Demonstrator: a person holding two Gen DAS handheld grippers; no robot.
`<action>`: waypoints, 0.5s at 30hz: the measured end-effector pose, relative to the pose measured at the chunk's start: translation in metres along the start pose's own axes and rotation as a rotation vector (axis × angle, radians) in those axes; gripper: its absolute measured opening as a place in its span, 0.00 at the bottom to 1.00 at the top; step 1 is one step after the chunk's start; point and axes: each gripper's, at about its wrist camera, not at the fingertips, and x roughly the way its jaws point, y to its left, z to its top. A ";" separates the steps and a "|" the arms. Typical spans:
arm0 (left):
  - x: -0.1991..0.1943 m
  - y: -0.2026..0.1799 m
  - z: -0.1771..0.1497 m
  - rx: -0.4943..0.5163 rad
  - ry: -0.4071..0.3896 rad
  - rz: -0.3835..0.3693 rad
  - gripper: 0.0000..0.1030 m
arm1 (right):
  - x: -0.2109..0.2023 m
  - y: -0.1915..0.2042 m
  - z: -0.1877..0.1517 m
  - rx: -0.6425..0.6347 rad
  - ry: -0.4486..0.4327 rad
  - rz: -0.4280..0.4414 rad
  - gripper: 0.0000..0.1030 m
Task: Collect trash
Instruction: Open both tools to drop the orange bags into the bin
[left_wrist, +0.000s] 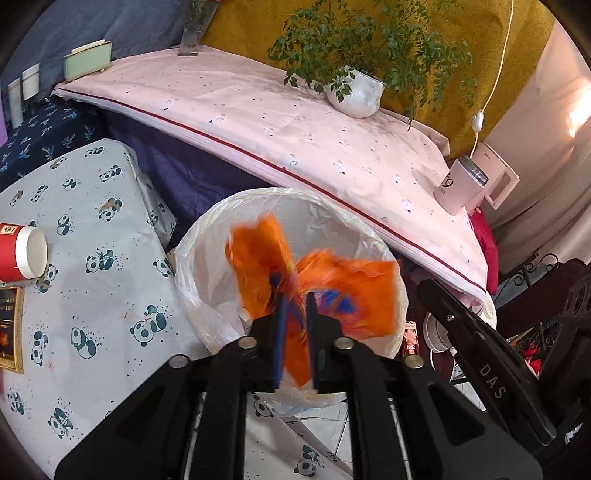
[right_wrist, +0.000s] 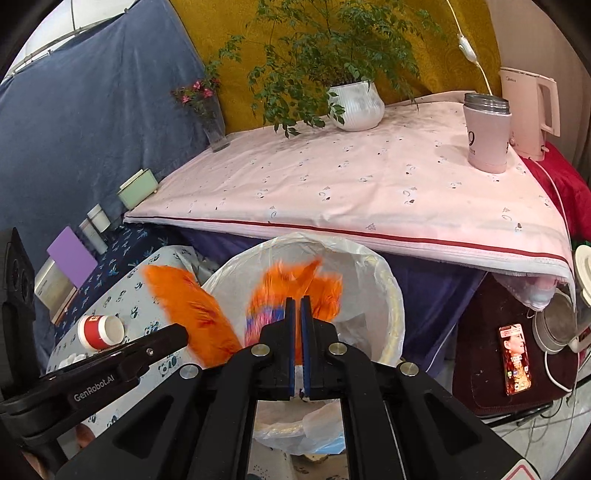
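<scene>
Above the lined bin (left_wrist: 207, 251), I found both grippers, left (left_wrist: 293, 295) and right (right_wrist: 297, 306), clamped on the light, crinkly orange wrapper (left_wrist: 332, 291), best gripped at its edges.

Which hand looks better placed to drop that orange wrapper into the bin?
Probably the left. The left tool has the orange wrapper between its fingers, right over the lined bin. The right tool looks shut and empty.

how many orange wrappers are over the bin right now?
2, both blurred. One orange wrapper sits between the left gripper jaws, above the lined bin. The second wrapper is at the right gripper, also over the bin. More may lie hidden inside.
</scene>
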 end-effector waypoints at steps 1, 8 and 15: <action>0.001 0.001 -0.001 -0.004 -0.002 0.004 0.18 | 0.002 0.001 0.000 0.001 0.003 0.004 0.07; -0.003 0.014 -0.002 -0.022 -0.010 0.029 0.21 | 0.004 0.005 -0.003 0.000 0.013 0.008 0.10; -0.017 0.026 -0.004 -0.047 -0.037 0.051 0.26 | 0.000 0.023 -0.004 -0.028 0.016 0.025 0.16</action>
